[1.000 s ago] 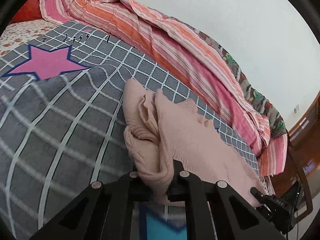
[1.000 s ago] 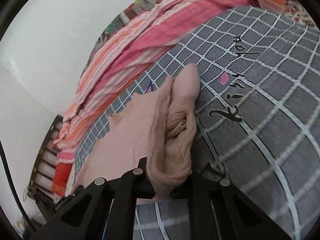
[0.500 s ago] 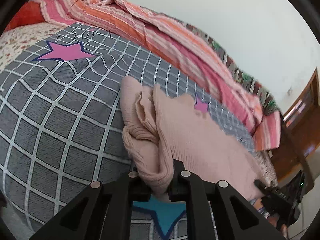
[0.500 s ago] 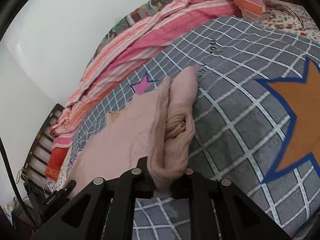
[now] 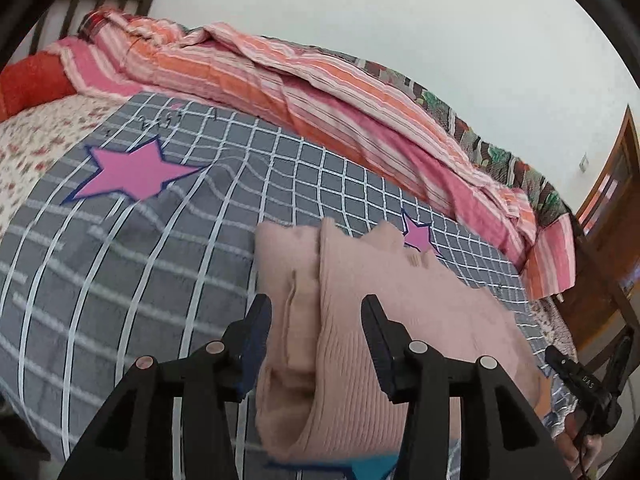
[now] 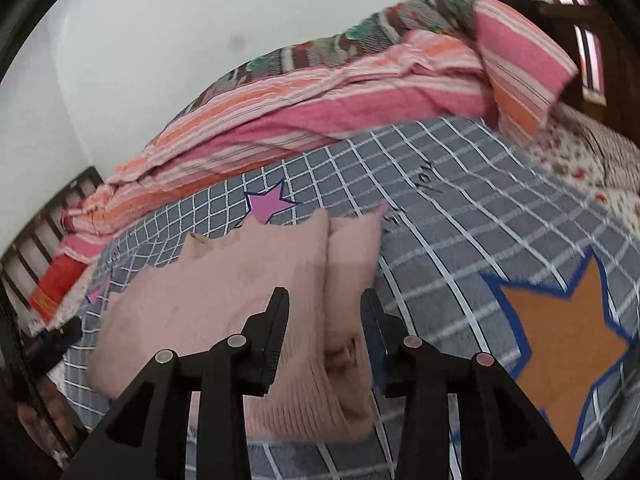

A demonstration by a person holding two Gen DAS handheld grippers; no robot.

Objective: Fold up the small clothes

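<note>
1. Lying on the grey checked bedspread (image 5: 168, 264), the pink knit garment (image 5: 420, 304) is folded over, its bunched side edges toward the two cameras.
2. The left gripper (image 5: 316, 312) has its jaws opening; the thick folded edge of the garment sits between them, with a visible gap at each pad, so nothing is pinched.
3. The right gripper (image 6: 324, 308) is also opening, and the other folded edge (image 6: 344, 320) lies between its fingers without being pressed.
4. In the left wrist view, the right gripper shows at the lower right corner, just beyond the far side of the garment.
5. A striped pink and orange quilt (image 5: 304, 92) is heaped along the wall behind the bedspread.
6. An orange star (image 6: 560, 340) printed on the bedspread lies to the right of the garment in the right wrist view.
</note>
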